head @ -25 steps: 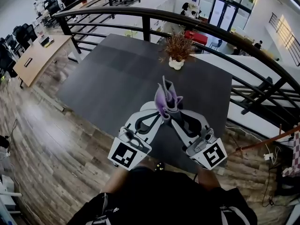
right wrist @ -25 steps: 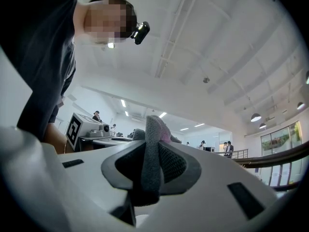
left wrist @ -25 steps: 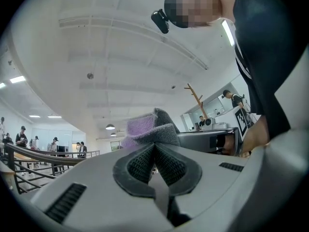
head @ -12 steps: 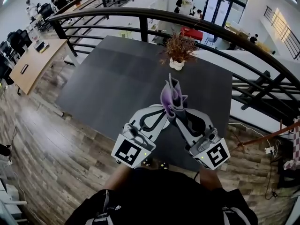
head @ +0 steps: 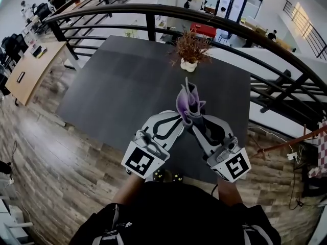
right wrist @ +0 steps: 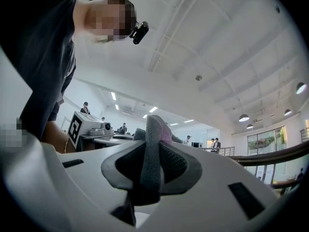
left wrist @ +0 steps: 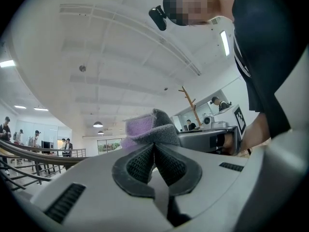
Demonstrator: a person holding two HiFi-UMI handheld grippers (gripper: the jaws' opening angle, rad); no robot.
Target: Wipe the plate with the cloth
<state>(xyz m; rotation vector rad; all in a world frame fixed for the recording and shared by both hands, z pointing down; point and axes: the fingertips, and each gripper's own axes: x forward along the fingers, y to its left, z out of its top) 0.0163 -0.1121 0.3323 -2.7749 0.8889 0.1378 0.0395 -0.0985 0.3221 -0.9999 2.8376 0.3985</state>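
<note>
Your left gripper [head: 178,119] and right gripper [head: 194,120] are clamped on the purple-grey cloth [head: 187,101] at frame centre. It looks soft and light, so pinch bunched folds.

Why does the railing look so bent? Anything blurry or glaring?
Head view: the wide lens bows the railing into an arc; focus is sharp. Left gripper view: cloth crisp, corners black. Right gripper view: ceiling lamps glow bright, nothing washed out.

Purple cloth [head: 188,101] over dark table [head: 122,86]
</note>
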